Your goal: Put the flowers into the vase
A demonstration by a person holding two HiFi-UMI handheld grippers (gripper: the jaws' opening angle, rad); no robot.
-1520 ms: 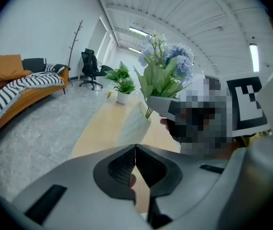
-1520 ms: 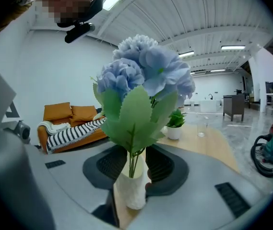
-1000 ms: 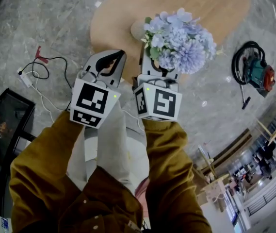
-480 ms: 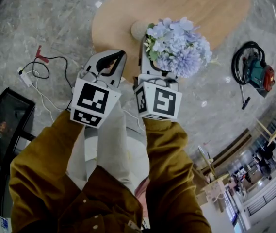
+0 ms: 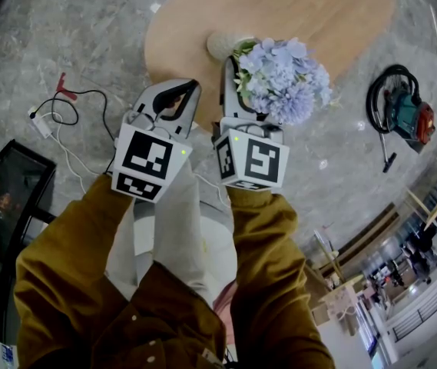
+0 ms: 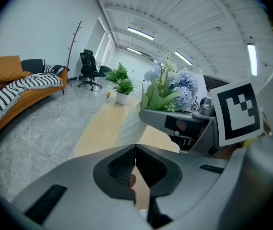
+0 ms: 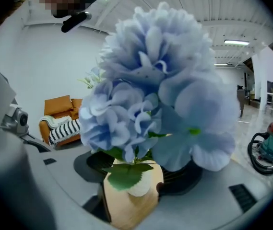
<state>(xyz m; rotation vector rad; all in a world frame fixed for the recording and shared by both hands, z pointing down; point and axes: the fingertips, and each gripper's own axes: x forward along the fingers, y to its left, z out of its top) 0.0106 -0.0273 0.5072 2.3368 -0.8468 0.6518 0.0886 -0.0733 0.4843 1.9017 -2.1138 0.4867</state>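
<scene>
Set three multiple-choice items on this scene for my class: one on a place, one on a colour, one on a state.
1. Where does the vase stand? A on a shelf; B on the wooden table; C in a sink.
2. What colour are the flowers? A red; B yellow; C pale blue.
3. How do the fingers of the left gripper stand? A together; B wide apart; C round a stem.
Answers: B, the tabletop lies under it; C, the blooms show pale blue in two views; A, the fingers meet with nothing between.

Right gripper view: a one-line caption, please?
Right claw opening, blue flowers between its jaws above the white vase.
</scene>
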